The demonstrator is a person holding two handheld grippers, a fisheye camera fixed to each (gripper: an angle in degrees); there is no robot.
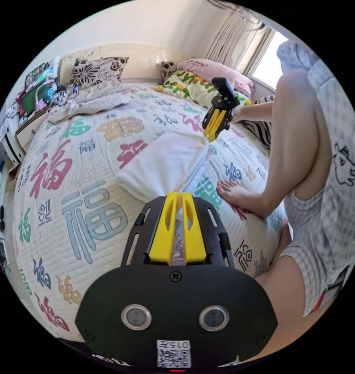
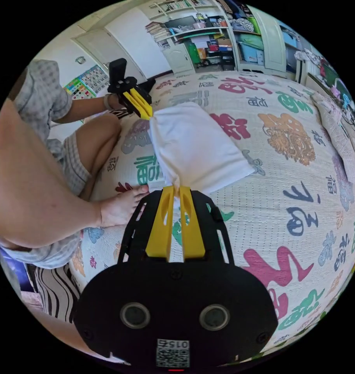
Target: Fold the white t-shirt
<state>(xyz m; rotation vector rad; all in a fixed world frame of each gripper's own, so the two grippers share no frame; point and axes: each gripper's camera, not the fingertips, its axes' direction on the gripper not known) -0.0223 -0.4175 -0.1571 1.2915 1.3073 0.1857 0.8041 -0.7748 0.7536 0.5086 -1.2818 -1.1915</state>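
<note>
The white t-shirt (image 1: 161, 163) lies partly folded on the patterned bedspread (image 1: 80, 187), its near edge lifted and stretched between both grippers. My left gripper (image 1: 178, 193) is shut on one corner of that edge. My right gripper (image 1: 209, 136) shows farther back, shut on the other corner. In the right gripper view the white t-shirt (image 2: 196, 148) runs from my right gripper (image 2: 176, 188) up to my left gripper (image 2: 148, 115). The yellow jaws of each pinch the cloth.
A person sits on the bed's edge, with a bare foot (image 1: 235, 194) on the bedspread beside the shirt and a knee (image 2: 103, 128) close by. Pillows (image 1: 99, 70) and a pink cushion (image 1: 220, 74) lie at the headboard. Shelves (image 2: 208, 35) stand past the bed.
</note>
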